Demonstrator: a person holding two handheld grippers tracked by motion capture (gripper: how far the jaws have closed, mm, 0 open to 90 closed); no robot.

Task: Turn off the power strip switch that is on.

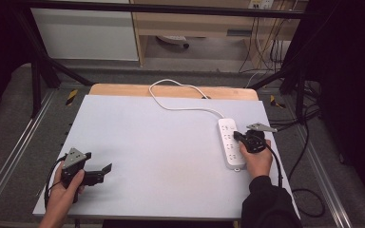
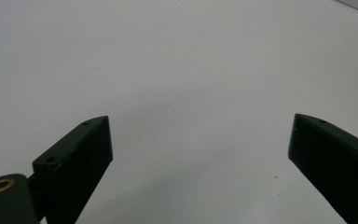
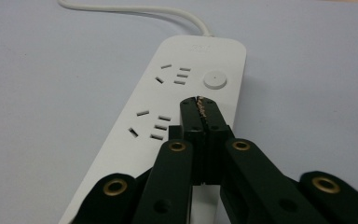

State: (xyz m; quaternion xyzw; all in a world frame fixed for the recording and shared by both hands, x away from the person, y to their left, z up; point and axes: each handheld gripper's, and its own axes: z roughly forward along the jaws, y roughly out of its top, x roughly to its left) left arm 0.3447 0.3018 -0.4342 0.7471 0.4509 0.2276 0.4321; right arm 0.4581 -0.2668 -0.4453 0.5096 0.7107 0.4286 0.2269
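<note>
A white power strip point(image 1: 230, 143) lies lengthwise at the table's right side, its white cord point(image 1: 180, 102) curling to the far edge. In the right gripper view the power strip point(image 3: 168, 98) shows several socket slots and a round button point(image 3: 215, 79). My right gripper point(image 3: 200, 108) is shut, jaws pressed together with nothing between them, its tips over the strip just short of the button. From above, the right gripper point(image 1: 238, 136) hovers at the strip's right edge. My left gripper point(image 1: 105, 169) is open near the table's front left; the left gripper point(image 2: 200, 140) has only bare tabletop between its jaws.
The pale grey tabletop point(image 1: 161, 147) rests on a wooden board point(image 1: 123, 89) that shows along the far edge. A black metal frame point(image 1: 38, 71) and dark curtains surround the table. Cables point(image 1: 309, 190) hang off the right side onto the floor.
</note>
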